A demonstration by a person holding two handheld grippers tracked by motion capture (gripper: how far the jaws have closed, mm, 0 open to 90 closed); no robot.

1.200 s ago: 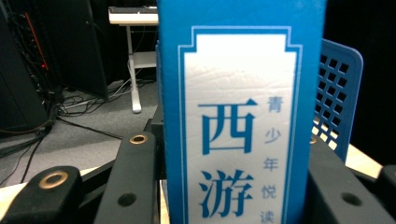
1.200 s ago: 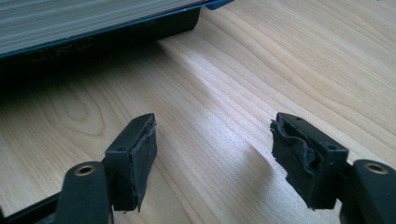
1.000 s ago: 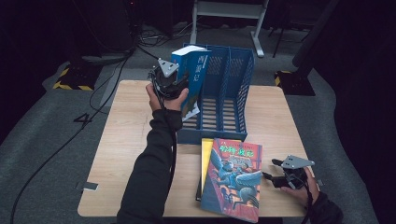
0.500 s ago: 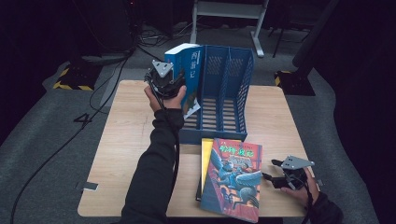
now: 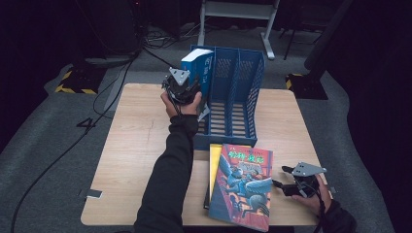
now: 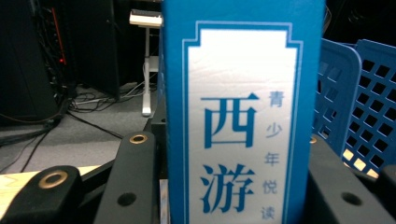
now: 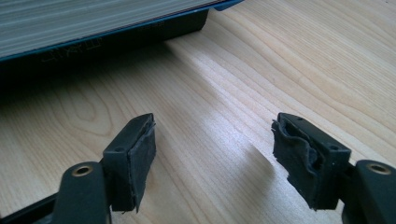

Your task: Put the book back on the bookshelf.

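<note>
Step in hand: filing the blue book (image 5: 198,68) into the rack (image 5: 243,104). Left gripper (image 5: 180,90) clamps the book by its spine, jaws on both sides of it in the left gripper view (image 6: 243,140). Book upright, partly inside the rack's leftmost slot, top well above the rack wall; can't tell if its bottom edge touches the slot floor.

Right gripper (image 5: 286,187) rests low over the counter (image 5: 141,145) at the near right, jaws wide apart, nothing between them (image 7: 215,154). It sits just beside the book stack (image 5: 240,187), near the stack's right edge.

Next, as I judge it: lower the book straight down until seated, keep it clear of the divider, then let go. Right gripper is placed to take the top book of the stack; it needs to get a jaw under the cover edge.
</note>
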